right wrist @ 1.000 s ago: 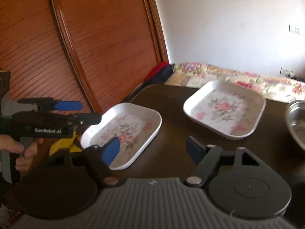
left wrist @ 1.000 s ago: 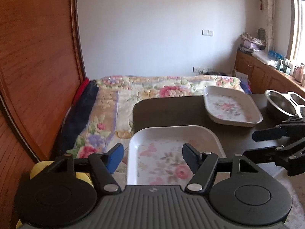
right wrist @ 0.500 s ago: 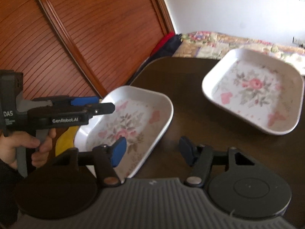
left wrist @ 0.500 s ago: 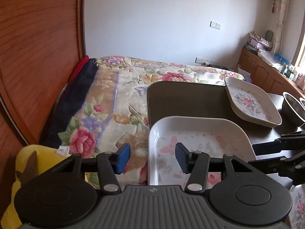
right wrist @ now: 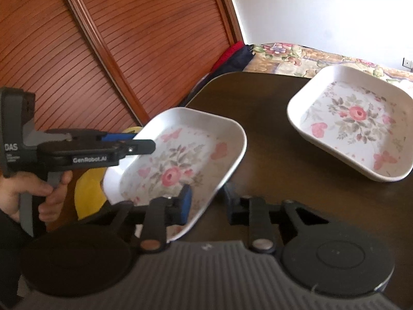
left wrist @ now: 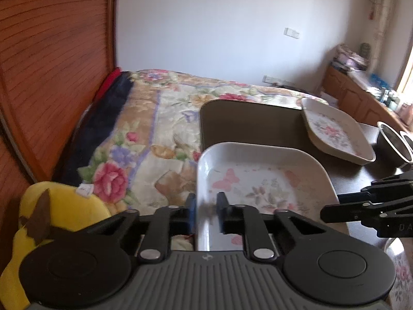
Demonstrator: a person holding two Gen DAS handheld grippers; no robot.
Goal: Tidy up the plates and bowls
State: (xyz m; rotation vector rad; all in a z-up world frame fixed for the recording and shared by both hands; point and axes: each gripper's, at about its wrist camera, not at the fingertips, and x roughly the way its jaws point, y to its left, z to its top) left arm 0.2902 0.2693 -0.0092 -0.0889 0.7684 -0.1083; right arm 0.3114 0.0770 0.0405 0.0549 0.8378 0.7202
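Left tool [left wrist: 205, 210] closing, clamps near plate [left wrist: 263, 180] left rim; right tool [right wrist: 205, 199] closing, clamps its right rim.

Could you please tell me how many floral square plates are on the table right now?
2. The near plate overhangs the table's near-left corner, its rim between both closing grippers; the far plate sits farther back to the right. Others may lie out of view.

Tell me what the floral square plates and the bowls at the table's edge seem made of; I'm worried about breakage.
Near floral plate and far floral plate: glossy white with printed roses, thin rims; likely melamine or glazed ceramic, unclear which. Bowls: grey, reflective, thin-walled, probably stainless steel.
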